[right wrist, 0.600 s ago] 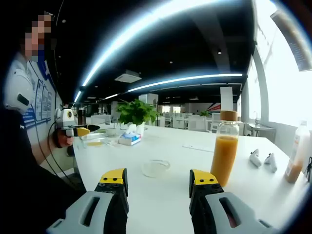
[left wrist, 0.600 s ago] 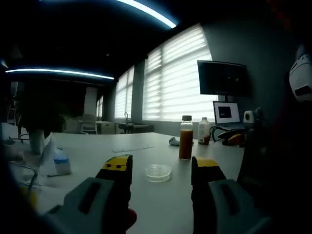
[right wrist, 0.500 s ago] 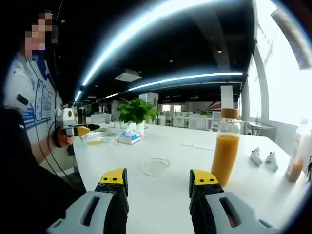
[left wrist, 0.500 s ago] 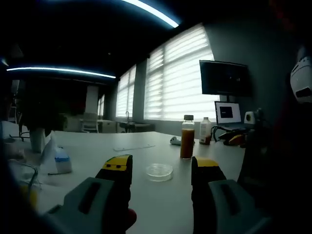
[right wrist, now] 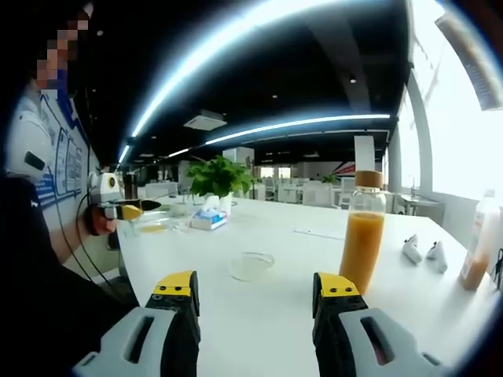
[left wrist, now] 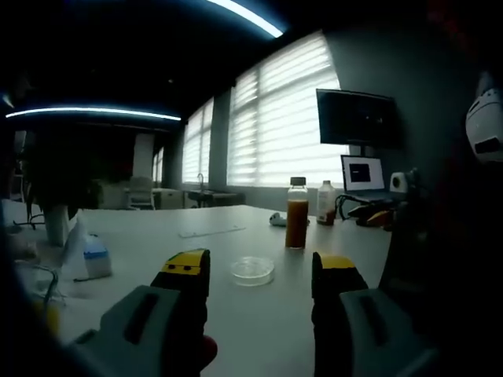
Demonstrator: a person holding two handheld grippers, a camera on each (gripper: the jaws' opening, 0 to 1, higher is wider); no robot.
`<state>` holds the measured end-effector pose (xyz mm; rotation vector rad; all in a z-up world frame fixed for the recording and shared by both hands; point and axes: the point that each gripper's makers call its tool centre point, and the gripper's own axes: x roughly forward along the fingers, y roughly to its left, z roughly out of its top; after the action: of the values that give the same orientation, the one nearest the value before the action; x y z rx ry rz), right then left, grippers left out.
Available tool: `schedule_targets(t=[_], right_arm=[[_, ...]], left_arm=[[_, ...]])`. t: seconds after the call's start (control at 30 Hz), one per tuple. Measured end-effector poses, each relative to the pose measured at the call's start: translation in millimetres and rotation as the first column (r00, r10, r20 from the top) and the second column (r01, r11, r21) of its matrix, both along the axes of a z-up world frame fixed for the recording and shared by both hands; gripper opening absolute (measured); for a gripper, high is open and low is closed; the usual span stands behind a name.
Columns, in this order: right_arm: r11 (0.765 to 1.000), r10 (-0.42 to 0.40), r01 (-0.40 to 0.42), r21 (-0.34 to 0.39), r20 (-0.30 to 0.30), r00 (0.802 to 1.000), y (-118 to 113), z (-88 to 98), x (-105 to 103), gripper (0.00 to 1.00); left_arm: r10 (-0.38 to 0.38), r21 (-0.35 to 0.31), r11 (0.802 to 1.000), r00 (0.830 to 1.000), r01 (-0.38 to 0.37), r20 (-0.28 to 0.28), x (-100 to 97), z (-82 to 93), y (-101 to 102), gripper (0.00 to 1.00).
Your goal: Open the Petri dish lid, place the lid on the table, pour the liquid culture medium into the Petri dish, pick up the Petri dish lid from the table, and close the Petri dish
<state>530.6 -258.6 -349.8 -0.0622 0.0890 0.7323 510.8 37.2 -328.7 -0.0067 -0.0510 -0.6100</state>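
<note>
Left gripper view: the left hand-held gripper [left wrist: 259,271] hangs above the table [left wrist: 259,330] with its yellow-tipped jaws apart and nothing between them. The dish [left wrist: 252,270], lid on, lies flat on the table ahead, seen in the gap between the jaws. Beyond it, to the right, stands a bottle [left wrist: 296,223] of orange liquid, with a smaller bottle [left wrist: 325,203] further back. A laptop [left wrist: 363,177] and a monitor [left wrist: 359,119] sit at the far right, in front of bright blinds. A tissue box [left wrist: 96,258] lies at the left

Right gripper view: the right hand-held gripper [right wrist: 258,287] is likewise spread wide and empty over the table [right wrist: 259,338]. The dish [right wrist: 251,265] rests ahead between the jaws, lid in place. The bottle [right wrist: 363,229] stands upright to its right, well apart from it. The left hand-held gripper [right wrist: 134,208] shows at the left, in a person's hand. A plant [right wrist: 218,179] and the tissue box [right wrist: 208,221] stand further back on the table
</note>
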Motion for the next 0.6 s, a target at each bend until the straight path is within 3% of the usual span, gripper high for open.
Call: schedule_targets(t=[0.17, 0.6], right_arm=[[1.0, 0.006, -0.006, 0.0, -0.001, 1.0, 1.8, -0.2, -0.9, 0.6], [1.0, 0.009, -0.009, 0.002, -0.004, 1.0, 4.3, 0.3, -1.8, 0.59]], left_arm=[[-0.013, 0.021, 1.0, 1.0, 0.013, -0.005, -1.0, -0.5, -1.2, 0.49], [-0.018, 0.016, 1.0, 1.0, 0.018, -0.001, -2.7, 0.3, 0.7, 0.54]])
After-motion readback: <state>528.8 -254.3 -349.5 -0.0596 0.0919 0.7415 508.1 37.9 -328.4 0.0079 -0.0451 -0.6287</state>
